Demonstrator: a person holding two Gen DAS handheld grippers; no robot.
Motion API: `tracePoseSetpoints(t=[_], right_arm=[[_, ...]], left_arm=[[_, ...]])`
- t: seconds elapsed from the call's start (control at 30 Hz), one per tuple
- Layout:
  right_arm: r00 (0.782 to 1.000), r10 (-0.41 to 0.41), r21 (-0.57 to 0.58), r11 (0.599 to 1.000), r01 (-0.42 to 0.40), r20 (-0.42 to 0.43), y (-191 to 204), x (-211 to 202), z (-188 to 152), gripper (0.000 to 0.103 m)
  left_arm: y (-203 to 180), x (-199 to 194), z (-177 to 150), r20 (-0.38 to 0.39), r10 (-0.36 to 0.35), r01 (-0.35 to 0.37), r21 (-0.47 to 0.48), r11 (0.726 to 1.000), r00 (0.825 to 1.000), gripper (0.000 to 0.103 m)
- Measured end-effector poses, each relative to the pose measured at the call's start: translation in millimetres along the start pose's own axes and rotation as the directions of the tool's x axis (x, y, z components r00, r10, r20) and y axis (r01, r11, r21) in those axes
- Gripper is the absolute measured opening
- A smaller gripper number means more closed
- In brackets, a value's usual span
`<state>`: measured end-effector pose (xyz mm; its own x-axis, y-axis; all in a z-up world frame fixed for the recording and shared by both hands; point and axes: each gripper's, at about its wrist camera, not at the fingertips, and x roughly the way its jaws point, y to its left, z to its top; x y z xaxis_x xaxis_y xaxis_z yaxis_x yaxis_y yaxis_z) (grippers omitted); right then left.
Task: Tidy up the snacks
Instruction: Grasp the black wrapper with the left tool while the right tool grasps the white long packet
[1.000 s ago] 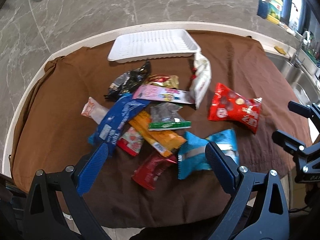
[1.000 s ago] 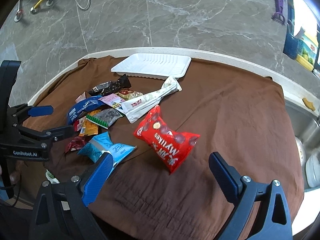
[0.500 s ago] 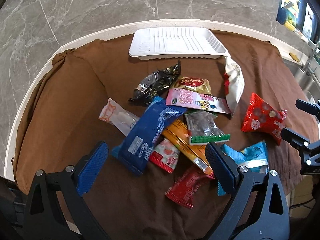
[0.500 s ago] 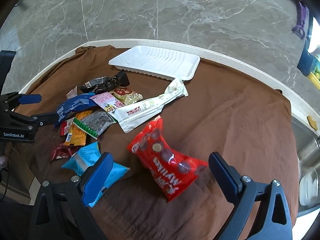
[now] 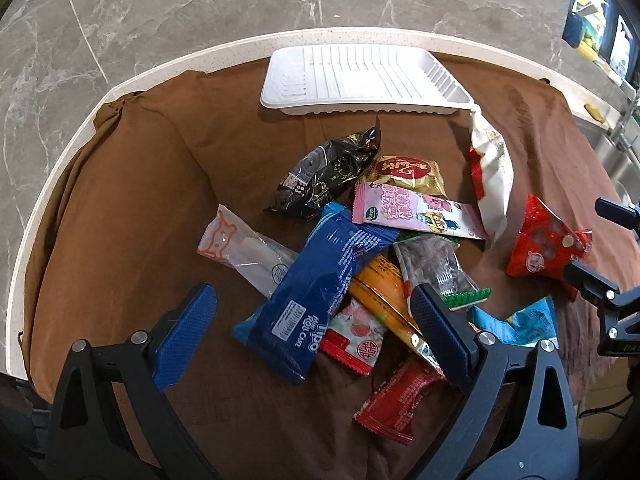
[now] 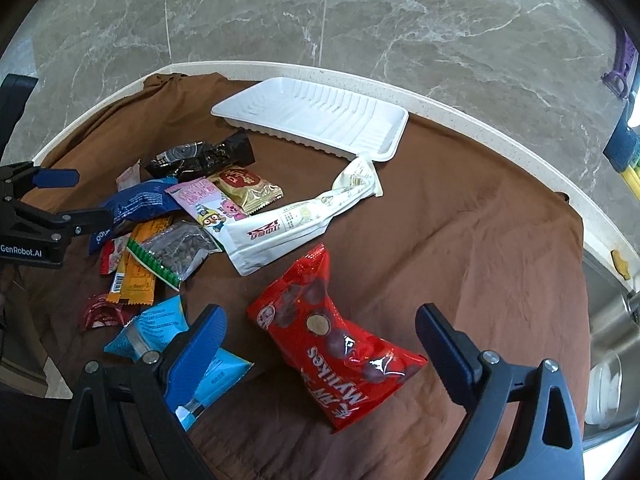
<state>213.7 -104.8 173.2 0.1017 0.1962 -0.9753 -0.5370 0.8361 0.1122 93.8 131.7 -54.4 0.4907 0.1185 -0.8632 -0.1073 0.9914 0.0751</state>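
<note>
A heap of loose snack packets lies on the brown cloth (image 5: 120,216) covering the table, all still outside the white ribbed plastic tray (image 5: 360,76) at the far edge. The glossy blue roll-cake wrapper (image 5: 320,280) sits nearest the left gripper (image 5: 312,320), overlapping an orange foil stick (image 5: 384,300) and a clear packet printed with a bear (image 5: 244,252). To the right, the red foil bag of chocolate balls (image 6: 340,344) lies apart from the pile, between the jaws of the right gripper (image 6: 320,336). Both grippers hang above the cloth with jaws wide apart, holding nothing. These packets look light, crinkly and slippery; pinching a crimped end seam or across the flat middle should hold best. The red bag looks puffed, so a gentle squeeze suits it.
</note>
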Motion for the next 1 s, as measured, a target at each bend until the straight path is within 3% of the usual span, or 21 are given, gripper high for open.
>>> tracePoseSetpoints(t=[0.6, 1.0], right_arm=[[0.999, 0.029, 0.009, 1.000, -0.029, -0.027, 4.7, 14.5, 11.9, 0.093], [0.995, 0.097, 0.111, 0.989, -0.093, -0.035, -5.7, 28.3, 29.0, 0.088]], left_arm=[[7.6, 16.0, 14.8, -0.014, -0.009, 0.010, 0.011, 1.000, 1.000, 0.099], [14.8, 26.5, 36.3, -0.010, -0.015, 0.015, 0.023, 1.000, 1.000, 0.099]])
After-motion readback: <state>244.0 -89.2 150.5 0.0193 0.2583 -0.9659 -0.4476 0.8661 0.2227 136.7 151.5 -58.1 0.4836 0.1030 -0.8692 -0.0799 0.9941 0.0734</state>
